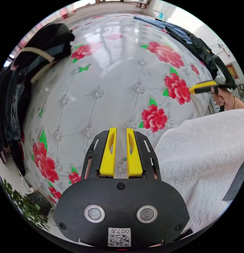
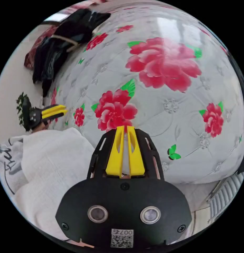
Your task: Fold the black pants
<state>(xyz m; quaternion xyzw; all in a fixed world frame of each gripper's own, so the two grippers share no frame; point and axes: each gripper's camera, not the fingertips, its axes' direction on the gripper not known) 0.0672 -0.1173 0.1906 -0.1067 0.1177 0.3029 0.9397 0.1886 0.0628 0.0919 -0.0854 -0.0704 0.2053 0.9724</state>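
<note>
Right hand-held gripper [image 2: 125, 129], seemingly empty, over floral bedspread [image 2: 179, 110].

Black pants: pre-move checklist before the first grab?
1. Left gripper empty: ok, jaws nearly closed on nothing.
2. Right gripper empty: ok, same.
3. Jaws open for a grab: not ok, both shut.
4. Bare floral surface to fold on: ok.
5. Pants singled out: cannot tell; dark clothes lie in a pile on one edge and a second pile on the other.
6. Grippers at a pile: not ok, both hover apart from them.
</note>
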